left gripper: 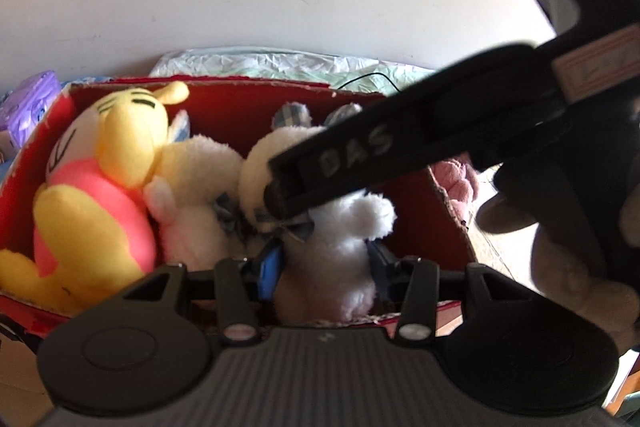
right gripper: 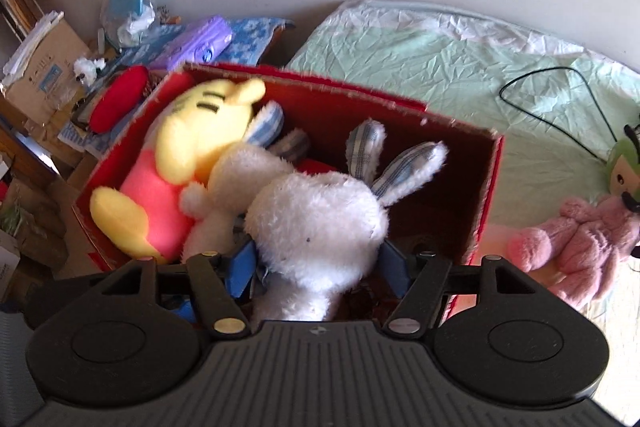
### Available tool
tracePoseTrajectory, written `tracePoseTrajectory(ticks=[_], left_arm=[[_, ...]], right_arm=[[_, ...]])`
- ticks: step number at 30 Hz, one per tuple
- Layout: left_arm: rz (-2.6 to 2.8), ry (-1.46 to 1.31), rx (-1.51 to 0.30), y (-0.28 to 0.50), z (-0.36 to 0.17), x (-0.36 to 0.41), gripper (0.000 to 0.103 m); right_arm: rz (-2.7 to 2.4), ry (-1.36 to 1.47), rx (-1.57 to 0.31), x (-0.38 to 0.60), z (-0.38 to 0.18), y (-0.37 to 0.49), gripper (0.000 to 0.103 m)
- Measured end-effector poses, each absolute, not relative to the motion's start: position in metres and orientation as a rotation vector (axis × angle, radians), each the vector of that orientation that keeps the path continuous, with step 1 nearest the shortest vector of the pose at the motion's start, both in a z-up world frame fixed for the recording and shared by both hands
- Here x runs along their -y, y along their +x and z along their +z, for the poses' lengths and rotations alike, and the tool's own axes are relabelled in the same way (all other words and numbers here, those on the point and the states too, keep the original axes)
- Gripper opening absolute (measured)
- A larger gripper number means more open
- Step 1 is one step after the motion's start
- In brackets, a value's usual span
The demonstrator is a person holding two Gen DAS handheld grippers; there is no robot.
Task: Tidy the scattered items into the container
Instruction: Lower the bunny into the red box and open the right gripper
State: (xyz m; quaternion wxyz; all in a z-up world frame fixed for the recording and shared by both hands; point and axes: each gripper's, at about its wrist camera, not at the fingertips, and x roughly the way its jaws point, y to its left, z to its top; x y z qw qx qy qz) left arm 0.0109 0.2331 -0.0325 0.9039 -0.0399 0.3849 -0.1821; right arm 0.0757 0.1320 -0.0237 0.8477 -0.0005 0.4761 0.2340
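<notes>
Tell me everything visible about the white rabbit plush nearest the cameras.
The white rabbit plush is fluffy white pile with two upright ears lined in blue-grey check and a checked bow at its neck. It sits at the near side of the red cardboard box, beside a cream plush that appears to touch it. The left hand-held gripper is closed on its lower body; the right hand-held gripper straddles its head, whether its pads press is unclear, with one finger against the head.

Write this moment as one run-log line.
left claw: shut on white rabbit | right claw: around its head, grip unclear | rabbit: over red box | pink plush: outside
</notes>
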Motion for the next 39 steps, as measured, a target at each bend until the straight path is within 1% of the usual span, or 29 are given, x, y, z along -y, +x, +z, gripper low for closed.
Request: tracePoseTrajectory(ticks=[5, 7, 9, 11, 16, 33, 36, 39], left_arm=[[-0.394, -0.087, -0.797, 0.012, -0.032, -0.231, 0.048], [-0.405, -0.085, -0.795, 0.013, -0.032, -0.228, 0.048], [-0.407, -0.078, -0.799, 0.014, -0.033, -0.225, 0.048], [-0.410, -0.079, -0.804, 0.015, -0.033, -0.224, 0.048], [-0.436, -0.092, -0.816, 0.013, -0.034, -0.223, 0.047], [-0.497, -0.097, -0.843, 0.008, -0.037, -0.217, 0.048], [-0.504, -0.098, -0.843, 0.007, -0.037, -0.215, 0.051], [-0.503, -0.092, -0.842, 0.005, -0.036, -0.214, 0.051]], right_arm=[[0.444, 0.013, -0.937, -0.126, -0.011, 0.076, 0.066], [0.444, 0.033, -0.938, -0.124, -0.012, 0.081, 0.061], [0.450, 0.048, -0.972, -0.126, -0.018, 0.088, 0.045], [0.450, 0.049, -1.002, -0.129, -0.024, 0.091, 0.039], [0.448, -0.006, -1.002, -0.140, -0.027, 0.086, 0.039], [0.429, -0.148, -1.094, -0.145, -0.038, 0.082, 0.042], [0.425, -0.137, -1.094, -0.141, -0.036, 0.080, 0.042], [0.430, -0.144, -1.087, -0.141, -0.036, 0.078, 0.044]])
